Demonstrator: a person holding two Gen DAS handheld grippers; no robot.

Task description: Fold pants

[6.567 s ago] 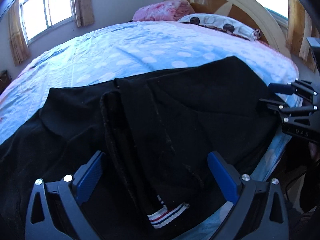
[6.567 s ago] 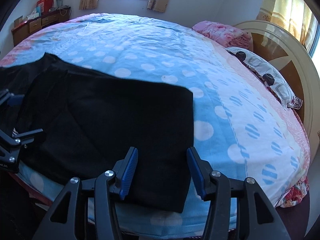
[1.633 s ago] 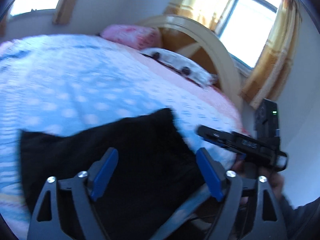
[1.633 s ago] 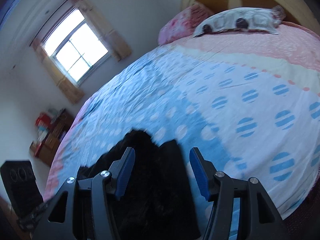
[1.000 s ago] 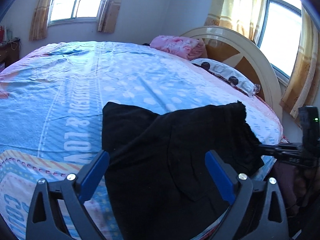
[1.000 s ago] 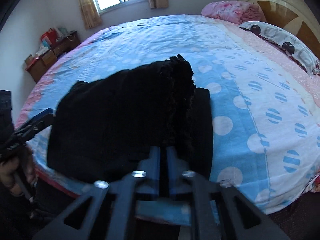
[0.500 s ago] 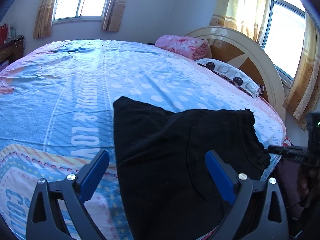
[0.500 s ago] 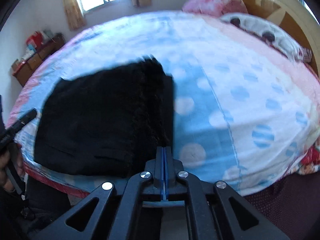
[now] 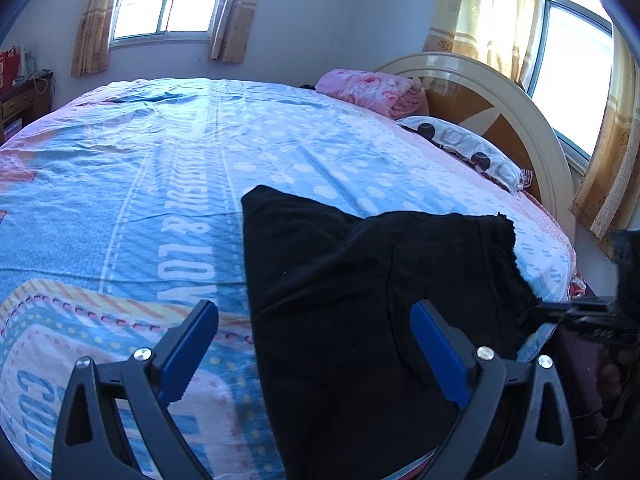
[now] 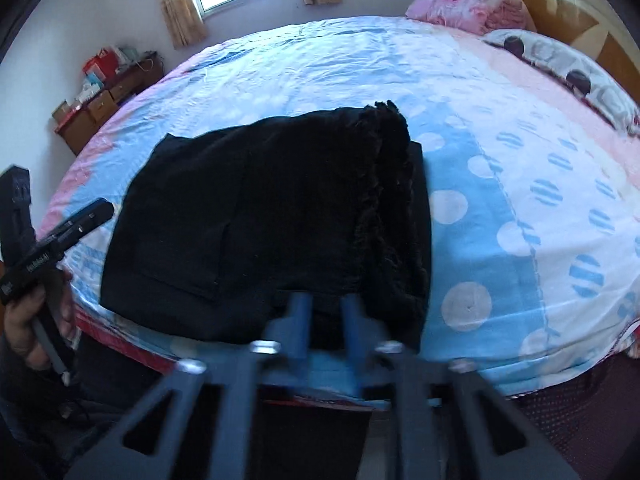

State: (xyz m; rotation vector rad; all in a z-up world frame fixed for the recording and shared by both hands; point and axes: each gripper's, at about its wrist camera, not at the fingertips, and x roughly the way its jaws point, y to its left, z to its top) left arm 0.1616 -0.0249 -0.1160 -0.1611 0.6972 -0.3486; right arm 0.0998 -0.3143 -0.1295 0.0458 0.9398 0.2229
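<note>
The black pants (image 9: pixel 360 288) lie folded into a compact rectangle at the near edge of the bed; they also show in the right wrist view (image 10: pixel 272 216), with a fuzzy folded edge on the right. My left gripper (image 9: pixel 316 344) is open and empty, its blue pads above the pants' near left part. My right gripper (image 10: pixel 326 320) is blurred, its jaws a little apart and holding nothing, just off the pants' near edge. The right gripper also shows at the right edge of the left wrist view (image 9: pixel 588 312). The left gripper shows at the left of the right wrist view (image 10: pixel 60 232).
The bed (image 9: pixel 120 184) has a blue and pink dotted sheet. A pink folded blanket (image 9: pixel 368 90) and a spotted pillow (image 9: pixel 468 152) lie by the wooden headboard (image 9: pixel 504 92). A wooden dresser (image 10: pixel 100 104) stands by the far wall.
My right gripper, shut half a second ago, has parted slightly and sits off the pants' edge. My left gripper stays open above the pants and has barely moved.
</note>
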